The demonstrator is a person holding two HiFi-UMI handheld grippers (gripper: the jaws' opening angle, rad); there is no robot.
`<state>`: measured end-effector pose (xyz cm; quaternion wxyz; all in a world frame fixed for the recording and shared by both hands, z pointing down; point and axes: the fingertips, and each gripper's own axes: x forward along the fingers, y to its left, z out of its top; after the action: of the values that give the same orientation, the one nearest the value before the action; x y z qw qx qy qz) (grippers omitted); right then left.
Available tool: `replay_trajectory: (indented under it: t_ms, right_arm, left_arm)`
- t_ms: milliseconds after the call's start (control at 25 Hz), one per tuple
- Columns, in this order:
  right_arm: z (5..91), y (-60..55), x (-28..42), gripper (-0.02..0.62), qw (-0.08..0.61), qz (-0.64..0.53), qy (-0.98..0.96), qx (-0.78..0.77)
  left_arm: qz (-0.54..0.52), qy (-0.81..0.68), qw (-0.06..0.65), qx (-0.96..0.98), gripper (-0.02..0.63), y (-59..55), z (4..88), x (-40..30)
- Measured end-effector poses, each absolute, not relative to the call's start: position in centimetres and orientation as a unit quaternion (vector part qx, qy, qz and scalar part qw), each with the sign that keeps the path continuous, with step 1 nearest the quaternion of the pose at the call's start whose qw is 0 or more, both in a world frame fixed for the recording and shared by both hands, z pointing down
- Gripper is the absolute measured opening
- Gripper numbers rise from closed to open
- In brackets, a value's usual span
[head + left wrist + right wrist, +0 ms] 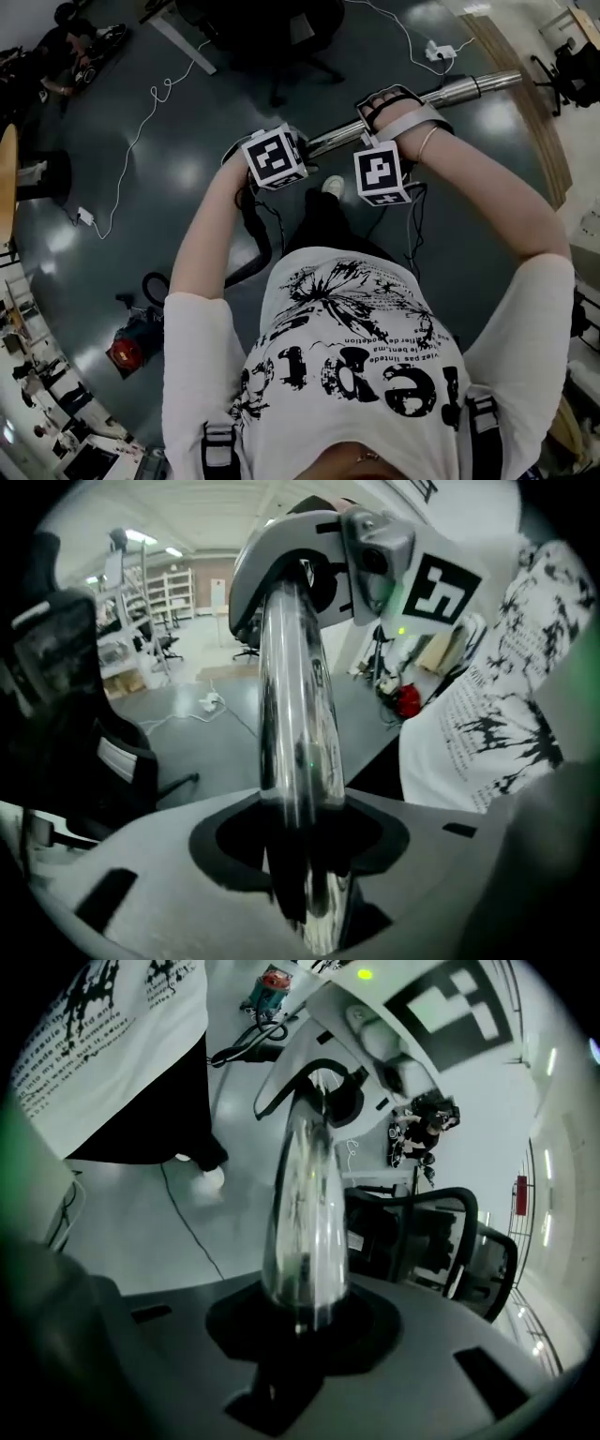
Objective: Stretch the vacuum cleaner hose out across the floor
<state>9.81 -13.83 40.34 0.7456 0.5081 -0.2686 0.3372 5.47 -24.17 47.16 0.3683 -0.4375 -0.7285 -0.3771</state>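
A black office chair (281, 33) stands near a white cable (139, 127).

Left gripper (302, 850) clamped on chrome tube (293, 714); right gripper (292, 574) grips it farther along. Red vacuum cleaner (405, 700) on floor beyond.

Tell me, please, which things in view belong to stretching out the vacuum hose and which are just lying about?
Part of the job: metal wand, clamped in the left gripper and the right gripper; black hose; vacuum cleaner on the floor.
Just lying about: office chair; white cable; power strip.
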Motion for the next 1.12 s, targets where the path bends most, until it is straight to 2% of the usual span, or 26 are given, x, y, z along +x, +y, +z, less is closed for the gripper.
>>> replay_trajectory:
  t_ms: [200,360,400,480,640,880,1120]
  right_arm:
    - [43.8,-8.5,12.2,0.089,0.694,0.392,-0.298,0.525]
    - [47.0,-3.8,14.6,0.089,0.655,0.444,-0.324,0.519]
    - [47.9,-2.7,14.9,0.089,0.643,0.457,-0.332,0.518]
    - [49.2,-0.8,15.4,0.089,0.619,0.478,-0.350,0.516]
    - [50.2,1.9,16.8,0.089,0.573,0.525,-0.378,0.503]
    - [51.5,4.4,16.6,0.089,0.495,0.605,-0.427,0.454]
    - [52.4,10.6,12.8,0.089,0.383,0.720,-0.440,0.376]
  left_arm:
    - [-0.276,-0.644,0.370,-0.610,0.272,-18.4,50.6,11.0]
    - [-0.263,-0.599,0.323,-0.684,0.279,-12.8,51.7,16.1]
    - [-0.267,-0.595,0.306,-0.694,0.309,-11.7,51.8,16.7]
    - [-0.255,-0.588,0.298,-0.707,0.310,-9.9,52.1,17.4]
    - [-0.217,-0.553,0.341,-0.729,0.310,-7.9,52.8,19.2]
    - [-0.195,-0.500,0.353,-0.766,0.310,-5.6,53.6,20.2]
    - [-0.238,-0.477,0.354,-0.769,0.310,-1.8,56.2,19.2]
